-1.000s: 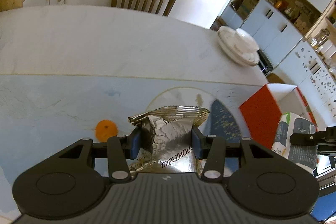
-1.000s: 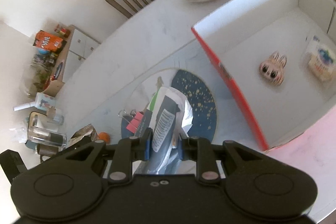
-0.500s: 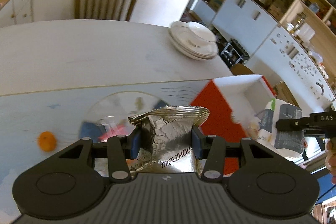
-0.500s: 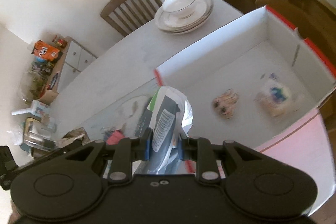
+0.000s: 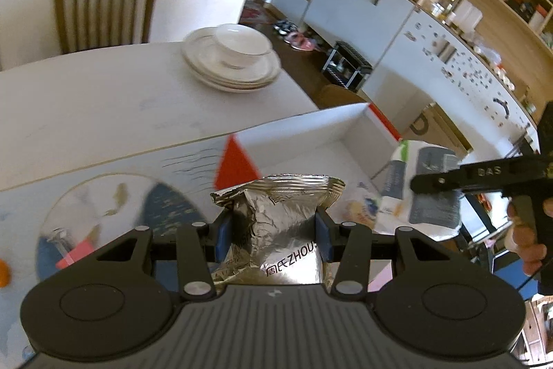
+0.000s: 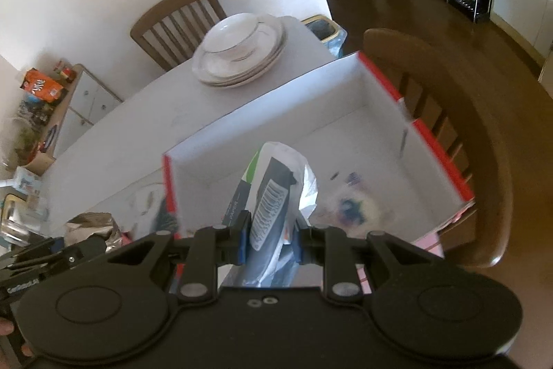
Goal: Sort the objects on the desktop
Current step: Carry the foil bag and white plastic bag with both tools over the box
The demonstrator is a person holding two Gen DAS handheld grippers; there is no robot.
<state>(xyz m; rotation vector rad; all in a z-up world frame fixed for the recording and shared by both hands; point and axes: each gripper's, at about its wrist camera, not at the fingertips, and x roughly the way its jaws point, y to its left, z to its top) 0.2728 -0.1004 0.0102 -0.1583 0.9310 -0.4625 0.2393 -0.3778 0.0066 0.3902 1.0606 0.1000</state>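
Left tool: narrowly parted, its blue pads clamped on the sides of a silver foil snack bag, held in the air above the table's right end.
Right tool: nearly closed, pinching a paper pack in clear plastic wrap, raised over the near-left corner of the box.
Foil bag: crinkled, crimped top seal upward, dark lettering low on its face.
Paper pack: white and dark grey with a green stripe and a barcode, standing on end between the pads.
Box: red outside, white inside, open-topped, at the table's right edge; a blurred white packet with blue markings lies on its floor.
Table: pale top; stacked white plates with a bowl near the far right corner.
Person's hand: grips the right tool's handle.
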